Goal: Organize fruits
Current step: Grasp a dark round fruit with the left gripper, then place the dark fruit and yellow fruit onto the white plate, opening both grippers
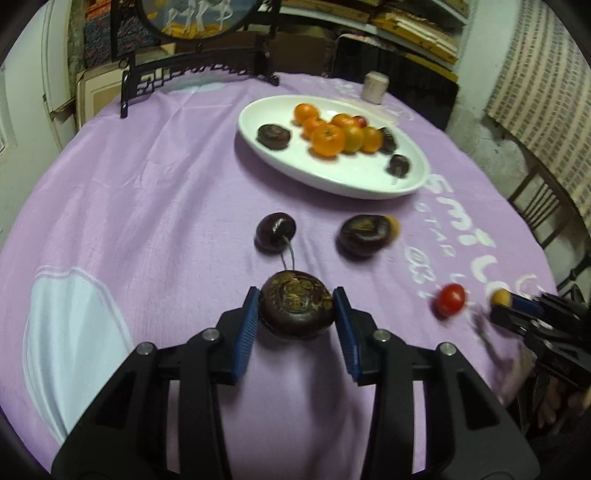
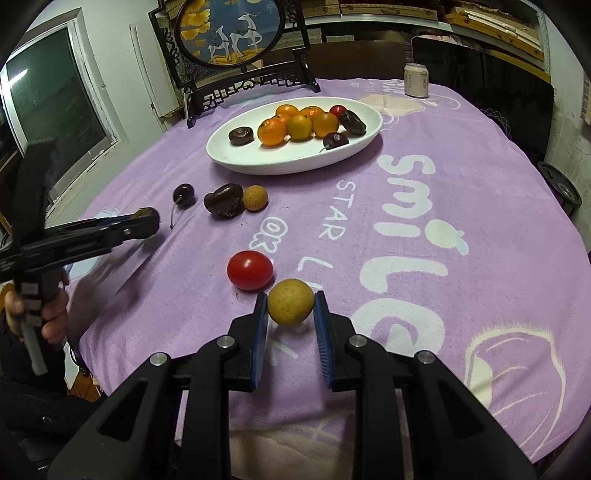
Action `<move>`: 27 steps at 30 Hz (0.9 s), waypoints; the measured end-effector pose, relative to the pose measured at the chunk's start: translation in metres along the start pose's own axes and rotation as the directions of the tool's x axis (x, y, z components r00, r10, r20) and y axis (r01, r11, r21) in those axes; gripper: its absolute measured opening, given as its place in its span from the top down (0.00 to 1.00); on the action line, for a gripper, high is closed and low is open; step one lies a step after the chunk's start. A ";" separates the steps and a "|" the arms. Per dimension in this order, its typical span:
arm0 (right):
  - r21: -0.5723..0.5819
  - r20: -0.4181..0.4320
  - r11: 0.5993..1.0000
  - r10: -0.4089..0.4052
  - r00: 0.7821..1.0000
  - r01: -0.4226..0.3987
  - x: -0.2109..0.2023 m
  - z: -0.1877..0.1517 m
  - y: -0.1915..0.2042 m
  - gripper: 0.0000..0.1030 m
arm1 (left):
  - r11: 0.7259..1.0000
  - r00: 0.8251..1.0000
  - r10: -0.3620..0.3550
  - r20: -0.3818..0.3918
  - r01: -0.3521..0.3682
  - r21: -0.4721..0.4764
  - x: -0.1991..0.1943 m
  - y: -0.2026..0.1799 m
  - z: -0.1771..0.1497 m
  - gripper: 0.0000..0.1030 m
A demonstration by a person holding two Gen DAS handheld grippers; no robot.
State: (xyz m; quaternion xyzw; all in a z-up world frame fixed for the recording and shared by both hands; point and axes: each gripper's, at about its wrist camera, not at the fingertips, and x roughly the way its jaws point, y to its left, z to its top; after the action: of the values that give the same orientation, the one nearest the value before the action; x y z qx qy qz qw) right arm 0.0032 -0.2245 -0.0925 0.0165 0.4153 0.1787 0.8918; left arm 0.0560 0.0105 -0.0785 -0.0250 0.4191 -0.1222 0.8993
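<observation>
Holding the only container here, the counter under its lilac cloth carries a white oval dish toward the far side. Inside the dish sit a cluster of oranges in the middle, a dark wrinkled fruit alone at the left end, a dark cherry with its stem near the front rim, a long dark date at the right end and a small red fruit behind it.

Outside the dish, a loose cherry, another dark wrinkled piece and a tan longan lie in a row on the cloth, the last two touching. Nearer the person, a red cherry tomato rests just beside the right tongs, which pinch a yellow round fruit between the blue pads. The left tongs are closed on a dark brown ridged fruit, held above the cloth just short of the loose cherry's stem.

A pale can stands at the far edge beyond the dish, and a framed round deer picture on a black stand sits at the back left.
</observation>
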 end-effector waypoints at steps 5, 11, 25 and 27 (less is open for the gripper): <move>-0.027 0.001 1.000 0.009 1.000 -0.009 0.003 0.011 0.009 0.75 | 0.999 0.999 -0.039 0.035 0.038 0.027 -0.020 -0.010 0.003 0.61; -0.106 0.063 0.994 -0.007 0.998 0.013 0.001 0.052 0.029 0.75 | 0.999 0.996 -0.029 0.082 0.025 0.044 -0.029 -0.021 0.036 0.60; -0.143 0.074 0.986 -0.078 0.994 0.088 0.075 0.191 0.029 0.75 | 0.996 0.993 0.082 0.087 -0.079 -0.033 0.042 -0.005 0.172 0.60; -0.101 0.074 0.992 -0.074 0.994 0.081 0.085 0.194 0.020 0.75 | 0.996 0.994 0.075 0.076 -0.071 -0.054 0.052 0.001 0.182 0.60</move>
State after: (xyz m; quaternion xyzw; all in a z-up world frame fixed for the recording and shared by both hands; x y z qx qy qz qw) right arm 0.1924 -0.1547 -0.0241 -0.0395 0.3741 0.1645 0.9118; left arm 0.2265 -0.0119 -0.0001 -0.0376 0.3874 -0.0773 0.9179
